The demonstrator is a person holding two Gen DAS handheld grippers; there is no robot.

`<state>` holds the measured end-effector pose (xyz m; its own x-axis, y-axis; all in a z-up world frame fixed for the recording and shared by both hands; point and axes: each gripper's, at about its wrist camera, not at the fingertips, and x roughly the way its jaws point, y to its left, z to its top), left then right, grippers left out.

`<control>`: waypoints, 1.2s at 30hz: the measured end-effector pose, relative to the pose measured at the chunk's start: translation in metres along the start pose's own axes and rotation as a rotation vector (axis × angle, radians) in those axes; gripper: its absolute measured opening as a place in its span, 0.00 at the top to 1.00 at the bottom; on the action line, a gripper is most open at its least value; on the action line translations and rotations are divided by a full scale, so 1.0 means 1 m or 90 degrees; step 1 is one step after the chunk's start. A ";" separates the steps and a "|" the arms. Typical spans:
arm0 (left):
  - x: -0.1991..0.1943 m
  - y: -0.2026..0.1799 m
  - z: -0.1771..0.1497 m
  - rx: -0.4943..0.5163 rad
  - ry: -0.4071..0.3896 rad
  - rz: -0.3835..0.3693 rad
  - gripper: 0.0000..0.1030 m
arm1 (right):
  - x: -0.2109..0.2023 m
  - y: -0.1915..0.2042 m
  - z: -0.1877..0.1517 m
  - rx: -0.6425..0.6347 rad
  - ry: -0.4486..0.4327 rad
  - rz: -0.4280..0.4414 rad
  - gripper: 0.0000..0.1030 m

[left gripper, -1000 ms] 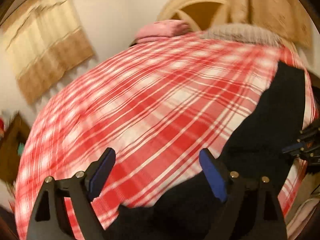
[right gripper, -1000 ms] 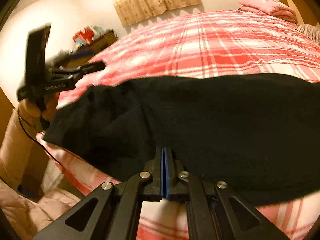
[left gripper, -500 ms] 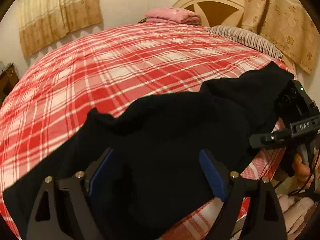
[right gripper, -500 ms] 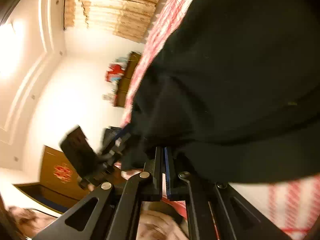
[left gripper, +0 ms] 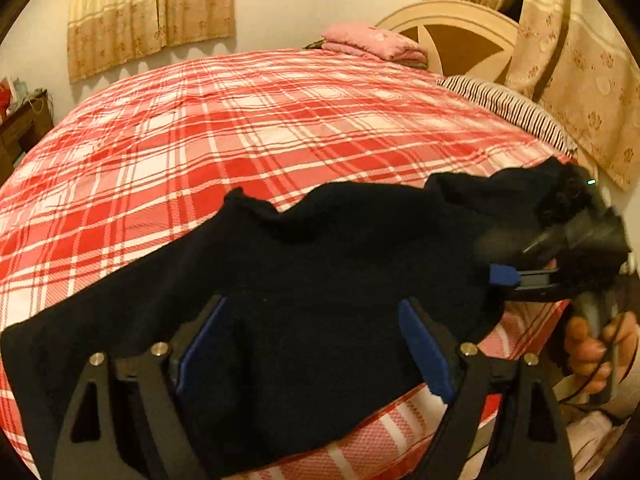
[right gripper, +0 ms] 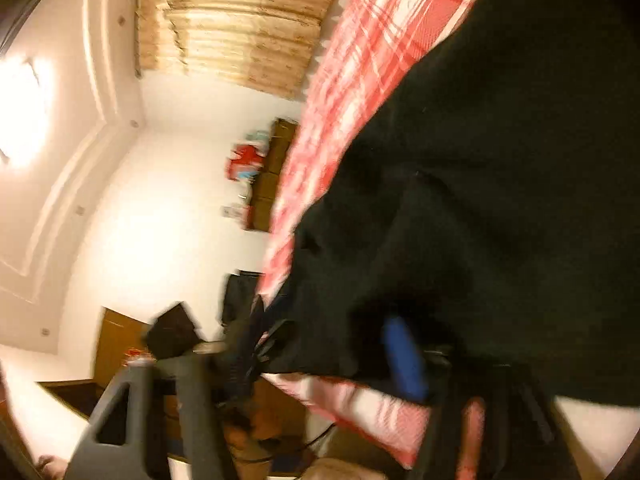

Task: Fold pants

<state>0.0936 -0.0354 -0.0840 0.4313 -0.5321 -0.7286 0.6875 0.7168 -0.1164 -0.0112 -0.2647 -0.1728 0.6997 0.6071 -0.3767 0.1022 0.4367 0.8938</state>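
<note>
The black pants (left gripper: pixel 304 280) lie spread along the near edge of the bed, on the red plaid cover (left gripper: pixel 240 128). My left gripper (left gripper: pixel 312 344) is open just above the pants, with cloth between and under its blue pads. My right gripper (left gripper: pixel 508 276) shows at the right end of the pants in the left wrist view, held in a hand. In the blurred, tilted right wrist view its jaws stand apart, one blue pad (right gripper: pixel 404 356) against the pants (right gripper: pixel 500 200). The left gripper's body (right gripper: pixel 240 344) shows there too.
A folded pink blanket (left gripper: pixel 376 42) lies at the far side by the headboard (left gripper: pixel 452 36). A striped pillow (left gripper: pixel 508 108) is at the right. Curtains (left gripper: pixel 152 16) hang on the far wall. A dark cabinet (left gripper: pixel 20 128) stands at the left.
My right gripper has opened and let go of the pants' edge, and its view has rolled sideways. My left gripper has swung over the pants and stays open.
</note>
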 end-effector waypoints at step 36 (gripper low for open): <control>0.066 0.030 0.045 -0.010 0.072 0.074 0.06 | -0.212 0.000 0.083 -0.372 -0.144 -0.640 0.34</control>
<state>0.1686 -0.0688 -0.1052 0.4392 -0.3915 -0.8086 0.6265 0.7785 -0.0366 -0.1009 -0.4482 -0.0729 0.6046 -0.2877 -0.7428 0.3801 0.9237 -0.0484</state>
